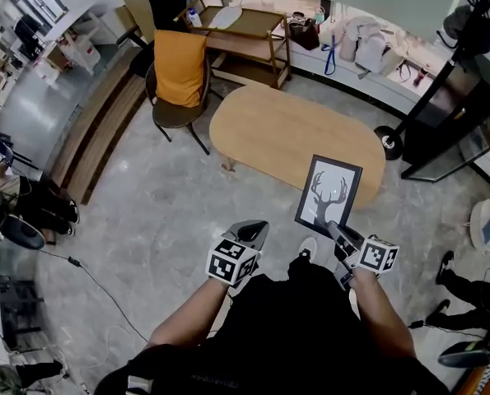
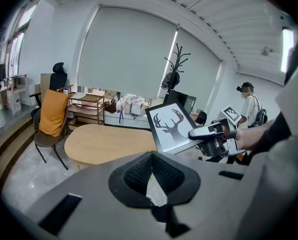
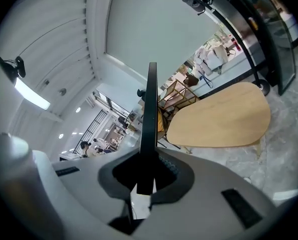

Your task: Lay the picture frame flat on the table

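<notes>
The picture frame [image 1: 329,192] is black with a deer-antler print. It hangs in the air, tilted, over the near right end of the oval wooden table [image 1: 277,126]. My right gripper [image 1: 337,230] is shut on its lower edge. In the right gripper view the frame [image 3: 150,114] stands edge-on between the jaws of the right gripper [image 3: 146,176], with the table [image 3: 224,119] beyond. My left gripper [image 1: 249,235] is shut and holds nothing, to the left of the frame. In the left gripper view [image 2: 151,176] the frame [image 2: 170,126] and table [image 2: 103,144] lie ahead.
A chair draped in orange cloth [image 1: 179,68] stands at the table's far left, with a wooden cart [image 1: 249,44] behind it. A black coat stand [image 1: 442,72] rises at the right. A person [image 2: 249,106] stands at the right. A cable [image 1: 105,290] runs across the floor.
</notes>
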Tool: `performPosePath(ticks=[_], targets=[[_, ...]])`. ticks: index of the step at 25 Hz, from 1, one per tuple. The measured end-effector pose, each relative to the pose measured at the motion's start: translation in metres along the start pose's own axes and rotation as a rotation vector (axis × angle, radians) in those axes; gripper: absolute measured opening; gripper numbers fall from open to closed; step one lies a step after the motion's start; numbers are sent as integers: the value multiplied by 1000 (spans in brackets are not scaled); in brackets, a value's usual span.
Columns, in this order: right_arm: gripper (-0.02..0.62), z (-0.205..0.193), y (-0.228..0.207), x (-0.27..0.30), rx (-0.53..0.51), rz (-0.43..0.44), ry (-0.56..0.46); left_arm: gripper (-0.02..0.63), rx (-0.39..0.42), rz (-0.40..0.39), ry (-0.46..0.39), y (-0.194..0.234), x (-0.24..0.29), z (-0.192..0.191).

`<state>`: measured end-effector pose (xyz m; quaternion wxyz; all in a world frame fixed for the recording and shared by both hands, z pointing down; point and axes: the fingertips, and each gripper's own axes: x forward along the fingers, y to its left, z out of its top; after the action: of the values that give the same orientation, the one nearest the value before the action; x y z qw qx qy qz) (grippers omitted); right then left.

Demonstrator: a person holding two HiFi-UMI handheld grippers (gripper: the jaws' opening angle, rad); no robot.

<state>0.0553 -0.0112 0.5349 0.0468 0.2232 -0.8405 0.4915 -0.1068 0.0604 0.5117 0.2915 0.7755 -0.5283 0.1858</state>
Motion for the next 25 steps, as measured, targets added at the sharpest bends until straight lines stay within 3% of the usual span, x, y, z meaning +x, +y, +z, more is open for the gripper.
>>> performPosePath(ticks=[12, 20, 25], targets=[[23, 124, -79, 54, -12, 11, 43, 0, -9, 51, -42, 41, 117, 120], [23, 150, -106, 103, 42, -28, 39, 0, 14, 4, 45, 89, 158, 130], [23, 166, -129, 148, 68, -111, 28, 0, 26, -76, 106, 143, 200, 149]])
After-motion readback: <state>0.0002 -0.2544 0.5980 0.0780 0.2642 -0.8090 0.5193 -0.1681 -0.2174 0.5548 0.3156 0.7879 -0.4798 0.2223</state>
